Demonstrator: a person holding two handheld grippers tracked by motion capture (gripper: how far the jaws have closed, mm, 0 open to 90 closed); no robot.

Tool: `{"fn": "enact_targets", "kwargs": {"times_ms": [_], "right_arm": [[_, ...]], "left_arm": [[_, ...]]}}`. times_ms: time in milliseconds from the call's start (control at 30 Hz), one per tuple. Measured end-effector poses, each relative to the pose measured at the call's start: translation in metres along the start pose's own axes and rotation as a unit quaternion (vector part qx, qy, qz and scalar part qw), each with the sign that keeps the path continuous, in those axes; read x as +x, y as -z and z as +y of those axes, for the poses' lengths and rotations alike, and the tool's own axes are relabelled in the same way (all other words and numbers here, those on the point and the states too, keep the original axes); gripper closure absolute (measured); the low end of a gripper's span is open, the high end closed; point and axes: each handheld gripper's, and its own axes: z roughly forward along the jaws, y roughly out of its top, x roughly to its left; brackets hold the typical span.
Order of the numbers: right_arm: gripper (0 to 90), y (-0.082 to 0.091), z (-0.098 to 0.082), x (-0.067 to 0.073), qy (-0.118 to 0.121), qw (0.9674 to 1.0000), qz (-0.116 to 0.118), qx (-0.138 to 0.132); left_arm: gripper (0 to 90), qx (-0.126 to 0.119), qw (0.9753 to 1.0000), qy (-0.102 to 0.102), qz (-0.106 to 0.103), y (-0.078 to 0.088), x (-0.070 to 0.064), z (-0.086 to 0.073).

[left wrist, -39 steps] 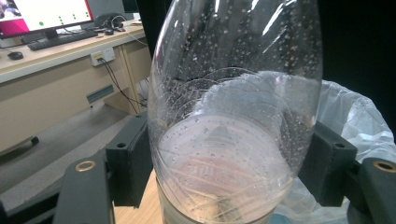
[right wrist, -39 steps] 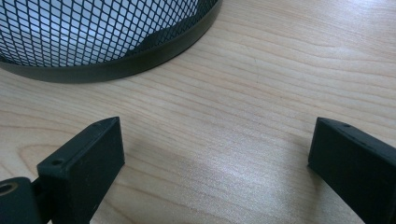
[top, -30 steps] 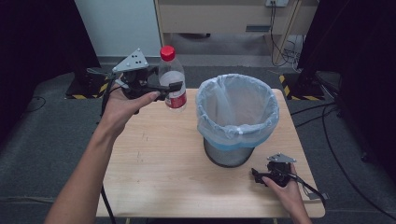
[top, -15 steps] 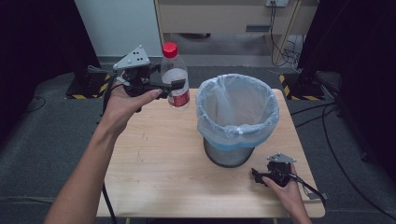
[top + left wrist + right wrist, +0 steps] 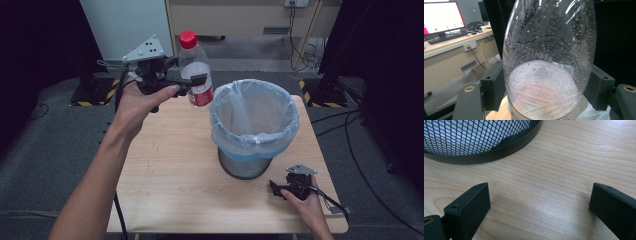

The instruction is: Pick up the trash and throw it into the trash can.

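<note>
Lifted higher since a second ago, my left gripper (image 5: 192,82) clamps the bottle (image 5: 195,70) beside the lined bin (image 5: 254,125); my right gripper (image 5: 285,189) rests, jaws apart, near its base.

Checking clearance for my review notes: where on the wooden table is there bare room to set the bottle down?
The light wooden table is bare across its left half, from the far edge to the near edge. The black mesh bin with a blue liner crowds the right half; the right claw rests at the near right. The left claw grips the red-capped clear plastic bottle.
</note>
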Motion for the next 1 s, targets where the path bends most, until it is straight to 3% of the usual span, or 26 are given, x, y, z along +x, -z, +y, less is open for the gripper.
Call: {"fn": "enact_targets", "kwargs": {"times_ms": [533, 1000], "right_arm": [[3.4, 0.0, 0.0, 0.0, 0.0, 1.0, 0.0, 0.0], [3.4, 0.0, 0.0, 0.0, 0.0, 1.0, 0.0, 0.0]], "left_arm": [[27.9, -0.009, 0.9996, -0.001, -0.029, -0.032, -0.005, 0.008], [27.8, 0.003, 0.9988, 0.014, -0.046, -0.069, -0.004, -0.003]]}}
